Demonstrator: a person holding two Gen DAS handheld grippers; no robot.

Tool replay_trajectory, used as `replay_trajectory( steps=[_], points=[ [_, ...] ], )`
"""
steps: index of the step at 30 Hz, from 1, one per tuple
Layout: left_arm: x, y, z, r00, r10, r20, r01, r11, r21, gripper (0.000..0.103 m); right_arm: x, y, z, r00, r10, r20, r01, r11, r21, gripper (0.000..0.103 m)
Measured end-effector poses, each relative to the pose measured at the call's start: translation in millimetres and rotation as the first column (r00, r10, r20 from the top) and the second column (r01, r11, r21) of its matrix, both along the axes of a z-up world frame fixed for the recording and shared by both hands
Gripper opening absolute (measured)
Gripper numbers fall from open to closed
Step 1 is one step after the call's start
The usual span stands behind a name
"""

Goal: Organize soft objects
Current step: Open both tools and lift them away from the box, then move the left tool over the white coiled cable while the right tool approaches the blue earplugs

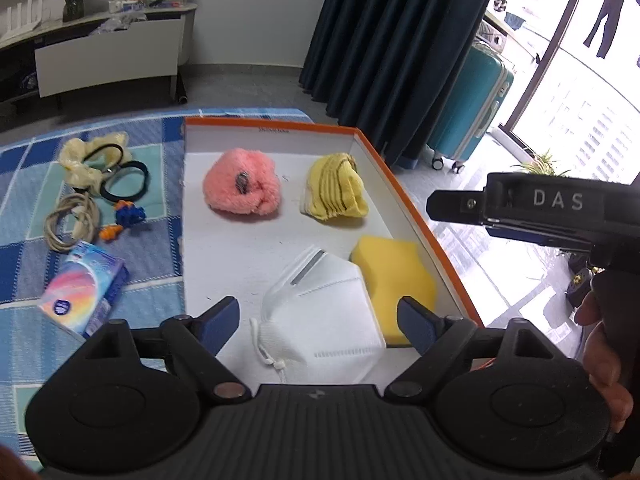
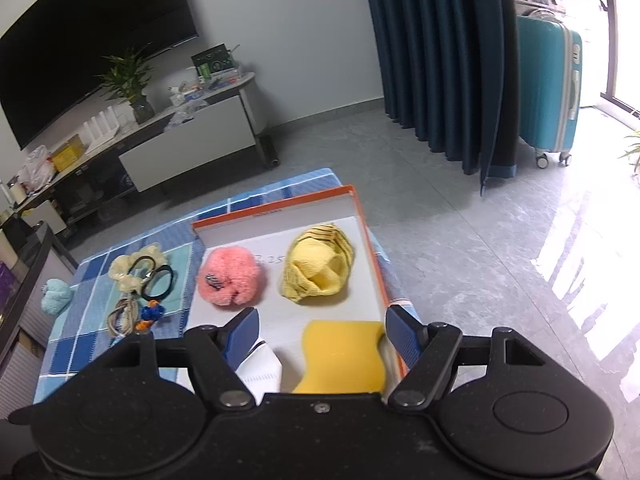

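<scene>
Tongs on both sides stand released, nothing between their fingers. Left gripper (image 1: 319,322) hangs over the near part of an orange-rimmed white box (image 1: 404,184), its spread fingers straddling a white face mask (image 1: 320,320) lying flat on the box floor. Just right of the mask, touching it, lies a yellow sponge (image 1: 394,270). Beyond these sit a pink fluffy item (image 1: 242,186) and a folded yellow cloth (image 1: 334,190), apart from each other. Right gripper (image 2: 321,330) hangs over the same near end, the sponge (image 2: 342,354) between its fingers, untouched. Left of the box, on a blue checked blanket (image 1: 32,168), lie hair ties (image 1: 120,178), a coiled cord (image 1: 72,222) and a tissue pack (image 1: 86,290).
</scene>
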State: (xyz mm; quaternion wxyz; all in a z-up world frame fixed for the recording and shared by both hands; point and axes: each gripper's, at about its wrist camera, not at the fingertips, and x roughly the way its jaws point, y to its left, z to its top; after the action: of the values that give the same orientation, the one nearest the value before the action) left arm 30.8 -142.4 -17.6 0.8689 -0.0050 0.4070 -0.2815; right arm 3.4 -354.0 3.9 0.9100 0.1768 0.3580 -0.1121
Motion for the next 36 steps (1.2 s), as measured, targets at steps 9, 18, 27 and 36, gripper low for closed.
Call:
replay_trajectory(
  steps=[9,18,27,36],
  points=[
    [4.7,31.4,7.4,0.991,0.128,0.029,-0.129,0.991,0.038,0.089,7.3,26.5,2.0,0.997,0.073,0.004,-0.073,0.997,-0.011,0.083],
    [8.7,65.2,11.9,0.974,0.222,0.037,-0.224,0.974,0.047,0.09,17.5,57.3,0.0,0.987,0.161,-0.003,-0.161,0.987,-0.017,0.083],
    [17.3,102.1,11.0,0.949,0.313,0.027,-0.314,0.948,0.049,0.09,28.8,86.2,-6.2,0.973,0.232,-0.022,-0.232,0.973,-0.014,0.083],
    [24.7,123.7,11.3,0.929,0.369,0.031,-0.37,0.927,0.058,0.09,39.9,109.1,-10.1,0.956,0.29,-0.031,-0.291,0.957,-0.009,0.083]
  ],
)
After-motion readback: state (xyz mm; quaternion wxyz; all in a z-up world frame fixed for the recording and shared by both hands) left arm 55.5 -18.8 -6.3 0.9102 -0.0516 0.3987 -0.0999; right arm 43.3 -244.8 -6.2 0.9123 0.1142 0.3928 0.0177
